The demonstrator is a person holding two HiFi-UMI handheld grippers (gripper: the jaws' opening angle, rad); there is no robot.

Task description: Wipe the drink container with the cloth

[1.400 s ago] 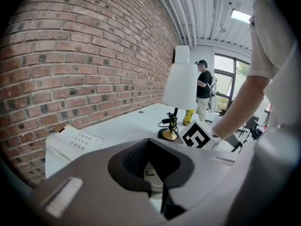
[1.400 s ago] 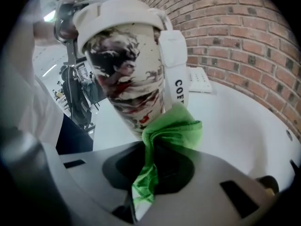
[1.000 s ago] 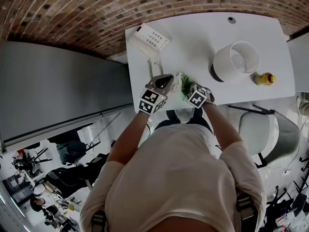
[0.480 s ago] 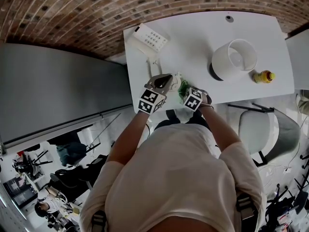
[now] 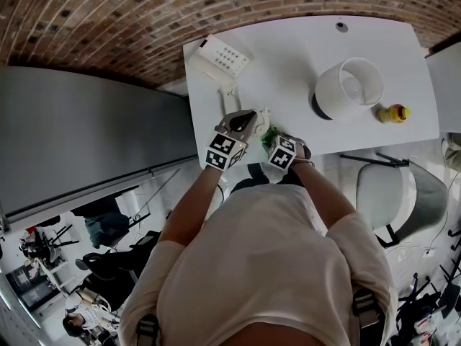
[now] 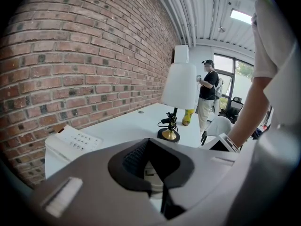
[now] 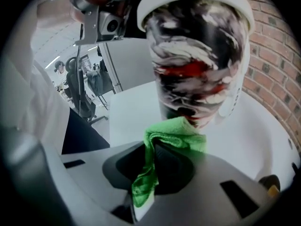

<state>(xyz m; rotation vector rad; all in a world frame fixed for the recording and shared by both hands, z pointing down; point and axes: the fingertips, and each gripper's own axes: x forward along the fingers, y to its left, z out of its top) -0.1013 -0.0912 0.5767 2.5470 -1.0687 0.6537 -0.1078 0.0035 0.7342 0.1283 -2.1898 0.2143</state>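
Note:
The drink container [image 7: 197, 65] has a white lid and a dark, red and white pattern; it fills the right gripper view and shows small in the head view [image 5: 261, 115] near the table's front edge. My left gripper [image 5: 241, 123] is shut on its upper part; in the left gripper view [image 6: 153, 166] only a white piece shows between the jaws. My right gripper [image 7: 162, 159] is shut on a green cloth [image 7: 176, 133], whose folded end presses against the container's lower side. From the head the cloth [image 5: 271, 134] sits just ahead of the right gripper [image 5: 277, 139].
On the white table [image 5: 288, 49] are a desk phone [image 5: 225, 55] at the far left corner, a white-shaded lamp [image 5: 351, 90] and a yellow bottle [image 5: 395, 115] at the right. A brick wall runs behind. A chair [image 5: 392, 193] stands to my right; a person [image 6: 207, 93] stands in the distance.
My right gripper with the cloth has slid a little back and left along the container, toward my body. The left gripper and container have stayed put.

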